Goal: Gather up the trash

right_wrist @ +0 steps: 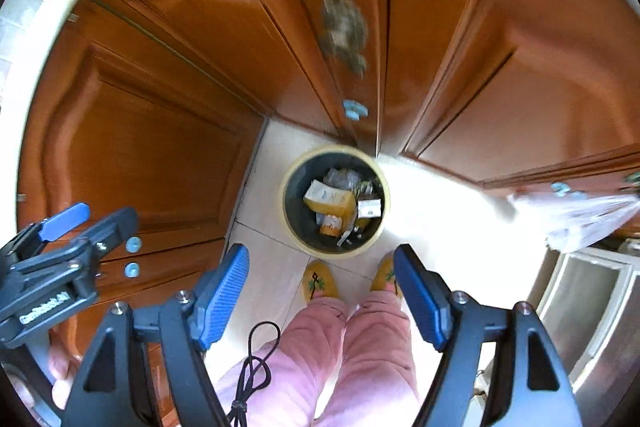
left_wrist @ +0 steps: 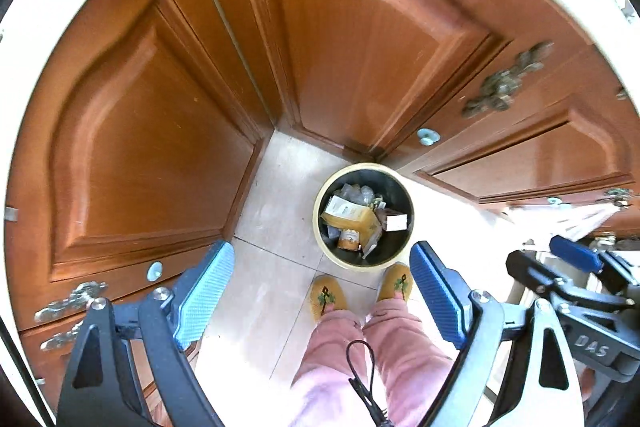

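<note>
Below, both wrist views looked almost straight down on a round trash bin [left_wrist: 365, 215], which stood on the pale tiled floor [left_wrist: 276, 211] in a corner formed by brown wooden cabinet doors [left_wrist: 132, 147]. Inside the bin's dark interior lay assorted trash [left_wrist: 354, 223]: a yellow carton, a small white box, crumpled clear wrapping and a small orange-labelled container. No loose litter showed on the visible floor around the bin. The person's slippers [left_wrist: 328, 297] stood just beside the bin's near rim, with pink trouser legs [left_wrist: 360, 359] in the near foreground.

The left gripper [left_wrist: 322, 293] was held high above the floor with its blue pads spread wide; nothing lay between them. The right gripper [right_wrist: 322, 293] was likewise wide open and empty, the bin appearing well beyond its fingertips. Each gripper also showed at the edge of the other's view.

Judged from this arrangement, the depositing of items appeared done, since both grippers were empty and the trash sat inside the bin. A clear plastic bag [right_wrist: 580, 219] hung at the far right near a cabinet door; whether it formed part of the task could not be told. What remained, if anything, was probably searching elsewhere for further litter.
</note>
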